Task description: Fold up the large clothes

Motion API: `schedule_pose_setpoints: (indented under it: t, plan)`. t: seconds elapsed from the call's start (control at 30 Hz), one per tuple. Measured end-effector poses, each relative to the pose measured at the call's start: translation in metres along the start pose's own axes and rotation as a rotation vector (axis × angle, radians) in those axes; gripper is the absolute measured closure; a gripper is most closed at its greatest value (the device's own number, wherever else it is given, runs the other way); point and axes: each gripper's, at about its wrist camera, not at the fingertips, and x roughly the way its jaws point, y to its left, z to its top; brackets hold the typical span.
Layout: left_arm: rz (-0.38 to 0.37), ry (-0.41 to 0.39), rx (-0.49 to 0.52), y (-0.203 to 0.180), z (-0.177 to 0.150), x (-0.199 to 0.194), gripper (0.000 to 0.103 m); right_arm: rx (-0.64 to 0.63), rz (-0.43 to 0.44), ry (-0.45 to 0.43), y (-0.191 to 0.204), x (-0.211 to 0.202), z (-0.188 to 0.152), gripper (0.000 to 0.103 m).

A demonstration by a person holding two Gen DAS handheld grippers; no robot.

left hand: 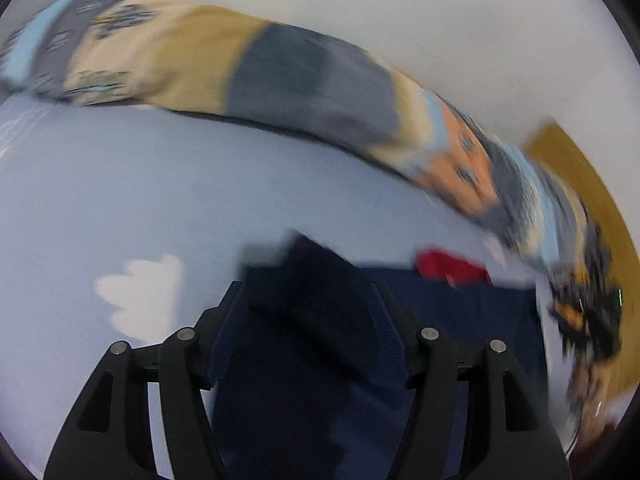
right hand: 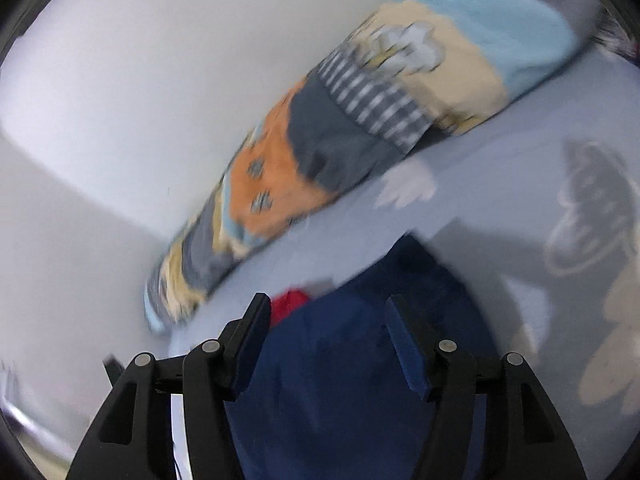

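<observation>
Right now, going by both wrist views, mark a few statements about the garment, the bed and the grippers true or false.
1. The garment is navy blue. True.
2. The left gripper is clamped shut. False: its jaws stand apart, with navy cloth lying between them.
3. A patchwork quilt lies along the wall. True.
4. The bedsheet is plain red. False: it is light blue with white shapes.
5. The right gripper is open. True.
</observation>
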Motion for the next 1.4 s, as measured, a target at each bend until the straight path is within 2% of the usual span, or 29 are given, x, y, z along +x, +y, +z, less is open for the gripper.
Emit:
schedule_pose_setpoints:
  t: [0.1,0.17,0.2,0.23,0.3,0.33,0.43,0.47,0.5,0.57,0.67,0.7,0.73,0.8,0.87,0.9,0.93,0.97,1.0,1.03,1.07,1.13,1.23,1.33,1.4]
  plan:
    - [-0.012,0.081,0.053,-0.011,-0.006,0.031,0.042,-0.044,-0.035,0.058,0.001,0.029,-0.009,0.058]
    - [0.063,0.109,0.054,-0.008,-0.005,0.055,0.043,-0.03,-0.094,0.082,-0.012,0.047,-0.009,0.063]
    - [0.115,0.137,0.031,0.0,-0.004,0.068,0.05,-0.021,-0.147,0.071,-0.022,0.049,-0.008,0.066]
    - [0.115,0.154,-0.02,0.012,-0.003,0.074,0.061,-0.006,-0.195,0.059,-0.032,0.05,-0.006,0.08]
    - [0.07,0.139,-0.109,0.025,0.0,0.071,0.066,0.068,-0.27,0.058,-0.059,0.045,-0.004,0.103]
    - [0.038,0.132,-0.153,0.032,0.0,0.066,0.068,0.082,-0.325,0.043,-0.066,0.04,-0.003,0.103]
    - [-0.046,0.102,-0.239,0.046,-0.009,0.046,0.068,0.095,-0.332,0.006,-0.074,0.018,-0.006,0.103]
    - [-0.065,0.092,-0.248,0.047,-0.012,0.038,0.068,0.072,-0.342,-0.01,-0.068,0.008,-0.009,0.101]
    - [-0.068,0.08,-0.241,0.045,-0.015,0.03,0.068,0.036,-0.343,-0.027,-0.06,0.0,-0.013,0.094]
    - [-0.082,0.043,-0.196,0.033,-0.024,0.007,0.067,-0.029,-0.325,-0.045,-0.04,-0.016,-0.025,0.093]
    - [-0.123,0.037,-0.093,0.009,-0.044,-0.02,0.066,-0.062,-0.194,-0.029,-0.012,-0.033,-0.053,0.093]
    - [-0.11,0.049,-0.042,0.003,-0.051,-0.025,0.064,-0.075,-0.18,0.005,-0.003,-0.035,-0.066,0.089]
    - [-0.065,0.058,0.015,-0.003,-0.06,-0.03,0.064,-0.09,-0.176,0.043,0.003,-0.034,-0.079,0.089]
    - [-0.006,0.081,0.046,0.002,-0.075,-0.032,0.064,-0.103,-0.178,0.117,0.004,-0.032,-0.103,0.089]
    - [0.088,0.109,0.017,0.022,-0.09,-0.032,0.064,-0.077,-0.264,0.141,-0.012,-0.04,-0.121,0.089]
    - [0.135,0.116,-0.005,0.034,-0.097,-0.032,0.06,-0.054,-0.323,0.147,-0.025,-0.048,-0.127,0.094]
    - [0.181,0.119,-0.043,0.05,-0.104,-0.035,0.047,-0.032,-0.382,0.145,-0.038,-0.056,-0.13,0.098]
    - [0.197,0.116,-0.087,0.061,-0.108,-0.042,0.045,-0.007,-0.47,0.13,-0.051,-0.071,-0.133,0.098]
    - [0.202,0.11,-0.11,0.061,-0.111,-0.047,0.046,0.011,-0.566,0.101,-0.059,-0.088,-0.135,0.097]
    - [0.218,0.103,-0.123,0.061,-0.111,-0.057,0.047,0.024,-0.629,0.072,-0.062,-0.103,-0.139,0.088]
    - [0.237,0.085,-0.118,0.055,-0.111,-0.068,0.047,0.026,-0.647,0.043,-0.061,-0.119,-0.145,0.088]
    - [0.215,0.042,-0.104,0.035,-0.112,-0.089,0.048,0.015,-0.578,0.029,-0.049,-0.135,-0.157,0.088]
    - [0.166,0.012,-0.08,-0.002,-0.126,-0.106,0.048,-0.032,-0.473,0.039,-0.024,-0.137,-0.172,0.088]
    - [0.152,0.043,-0.026,-0.027,-0.143,-0.102,0.048,-0.038,-0.366,0.076,-0.001,-0.122,-0.184,0.088]
    - [0.209,0.098,0.005,-0.03,-0.154,-0.088,0.048,-0.033,-0.34,0.107,-0.002,-0.108,-0.188,0.088]
